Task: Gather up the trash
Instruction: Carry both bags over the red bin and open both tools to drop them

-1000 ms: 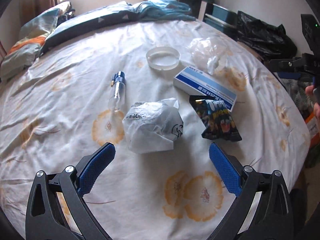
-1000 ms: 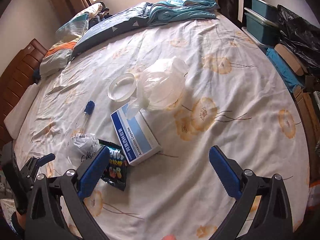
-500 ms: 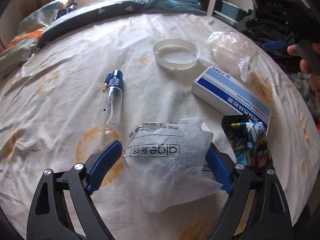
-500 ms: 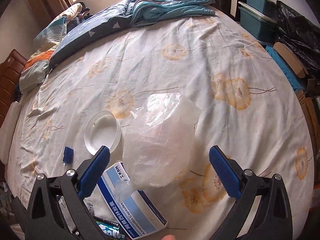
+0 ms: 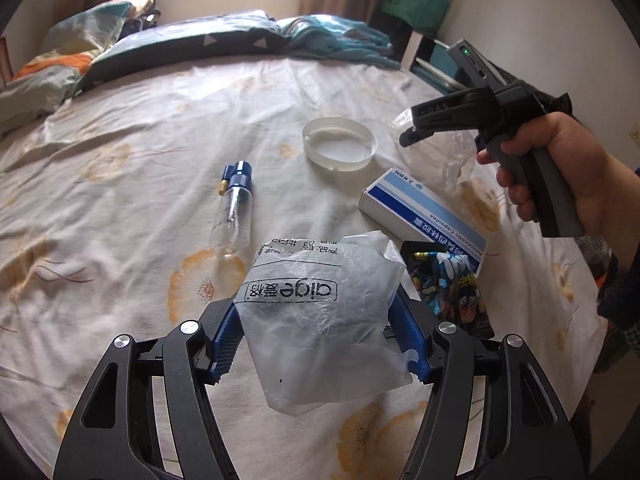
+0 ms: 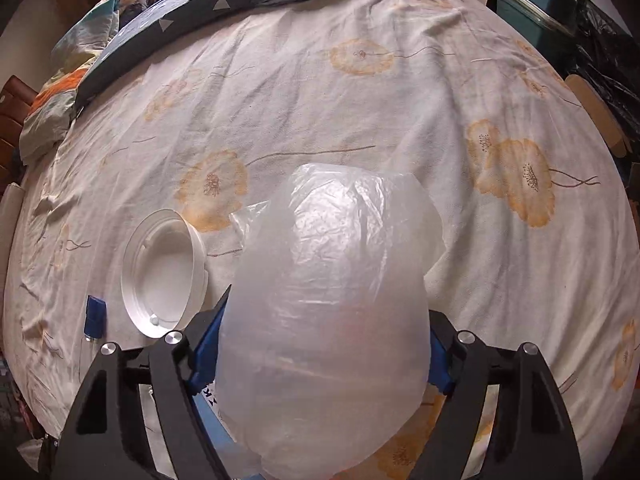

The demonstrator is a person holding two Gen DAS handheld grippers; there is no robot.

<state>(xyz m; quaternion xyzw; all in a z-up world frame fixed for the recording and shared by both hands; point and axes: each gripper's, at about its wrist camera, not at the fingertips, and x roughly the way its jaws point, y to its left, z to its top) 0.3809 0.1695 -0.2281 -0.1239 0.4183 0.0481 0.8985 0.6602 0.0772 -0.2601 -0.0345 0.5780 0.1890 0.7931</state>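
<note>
My left gripper (image 5: 318,338) is shut on a crumpled white printed plastic bag (image 5: 320,320) and holds it just above the bed sheet. My right gripper (image 6: 320,348) is shut on a clear crumpled plastic bag (image 6: 332,320), which fills the space between its blue pads. The right gripper also shows in the left wrist view (image 5: 472,120), held by a hand over the clear bag. On the sheet lie a blue-and-white medicine box (image 5: 424,212), a dark snack wrapper (image 5: 448,284), a clear bottle with a blue cap (image 5: 234,208) and a round white lid (image 5: 339,149).
The bed sheet (image 5: 140,184) is cream with orange flowers. Pillows and a folded blue blanket (image 5: 332,36) lie at the far edge. Storage boxes and black bags (image 6: 600,52) stand beside the bed on the right. The white lid (image 6: 160,276) lies left of the clear bag.
Both grippers moved forward over their bags and closed on them. The left one now grips the printed white bag, the right one the clear bag.
</note>
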